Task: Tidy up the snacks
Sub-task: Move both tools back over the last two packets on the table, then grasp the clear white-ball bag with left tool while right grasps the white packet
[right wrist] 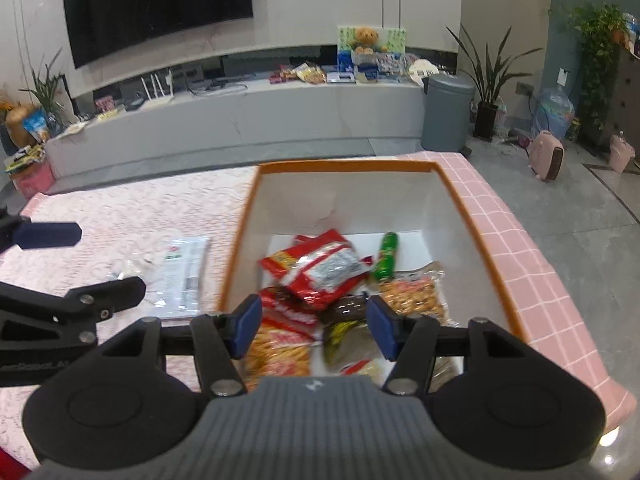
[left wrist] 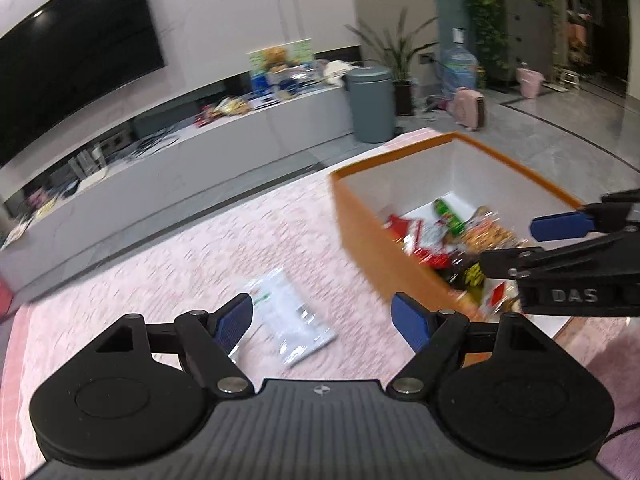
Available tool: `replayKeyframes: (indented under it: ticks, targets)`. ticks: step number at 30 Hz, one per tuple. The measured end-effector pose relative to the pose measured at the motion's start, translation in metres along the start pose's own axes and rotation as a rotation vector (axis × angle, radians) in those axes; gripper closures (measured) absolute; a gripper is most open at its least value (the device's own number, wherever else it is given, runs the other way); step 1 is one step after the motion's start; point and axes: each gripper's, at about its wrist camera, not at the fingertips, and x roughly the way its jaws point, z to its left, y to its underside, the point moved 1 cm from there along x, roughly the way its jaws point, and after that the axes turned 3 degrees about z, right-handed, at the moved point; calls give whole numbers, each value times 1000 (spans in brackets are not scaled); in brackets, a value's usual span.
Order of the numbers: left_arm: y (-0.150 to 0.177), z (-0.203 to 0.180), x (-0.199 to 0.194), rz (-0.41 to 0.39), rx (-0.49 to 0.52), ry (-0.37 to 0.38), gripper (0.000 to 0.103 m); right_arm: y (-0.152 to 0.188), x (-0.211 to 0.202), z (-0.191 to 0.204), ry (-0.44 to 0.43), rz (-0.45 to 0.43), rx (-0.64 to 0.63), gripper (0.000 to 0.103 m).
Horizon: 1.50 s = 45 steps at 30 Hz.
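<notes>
An orange box (right wrist: 472, 200) with white inner walls stands on the pink table and holds several snack packs, among them a red packet (right wrist: 320, 268) and a green tube (right wrist: 386, 256). The box also shows in the left wrist view (left wrist: 360, 232). A clear and white snack packet (left wrist: 292, 320) lies flat on the table left of the box; it also shows in the right wrist view (right wrist: 184, 276). My left gripper (left wrist: 324, 316) is open and empty just above this packet. My right gripper (right wrist: 314, 326) is open and empty over the box's near end.
The table wears a pink cloth (left wrist: 180, 248) with a checked edge (right wrist: 532, 264). Beyond it are a low grey TV bench (right wrist: 240, 120) with clutter, a grey bin (right wrist: 446, 112), potted plants and a pink heater (right wrist: 546, 156) on the tiled floor.
</notes>
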Motion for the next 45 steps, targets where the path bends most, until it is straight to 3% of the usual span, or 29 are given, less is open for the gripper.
replayKeyframes:
  ticks: [12,23,27,30,38,45]
  targets:
    - [61,63,-13,45,-161,-31,13,46,-12,91,-87,-99,-118,44]
    - [98,97,-3,70,-256,3,17,64,17,130,-105,-46,-175,44]
    - [101,104,7,77,-283,57,20,61,31,134,-104,-17,-169,48]
    - [99,109,17,87,-301,56,20,57,44,138,-99,-7,-170,50]
    - [82,126,57,104,-258,88,18,39,89,142,-103,52,-148,50]
    - [68,126,91,92,-96,139,14,23,125,132,-95,88,-76,43]
